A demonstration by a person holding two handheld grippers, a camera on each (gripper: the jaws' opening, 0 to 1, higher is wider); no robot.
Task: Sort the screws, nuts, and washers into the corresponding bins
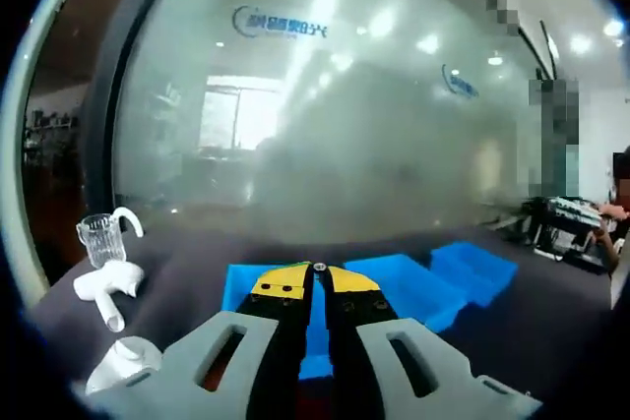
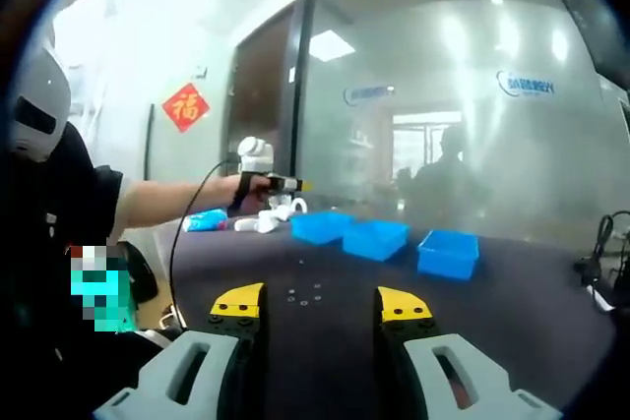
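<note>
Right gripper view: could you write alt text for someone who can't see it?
An open gripper with yellow-tipped jaws points across a dark table toward three blue bins standing in a row, with a few small metal fasteners scattered just ahead of it. At left, a person's outstretched arm holds the other gripper before a frosted glass wall.

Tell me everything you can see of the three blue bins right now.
The blue bins look like shallow, open-topped plastic trays, bright blue, three in a loose row on the dark table. In the right gripper view they lie beyond the small hardware pieces, apart from one another, the rightmost nearest the camera. Their insides are not visible from this low angle. In the left gripper view they sit just beyond the left claw, whose jaws are together; it hovers over the nearest bin. Nothing visibly touches them.
</note>
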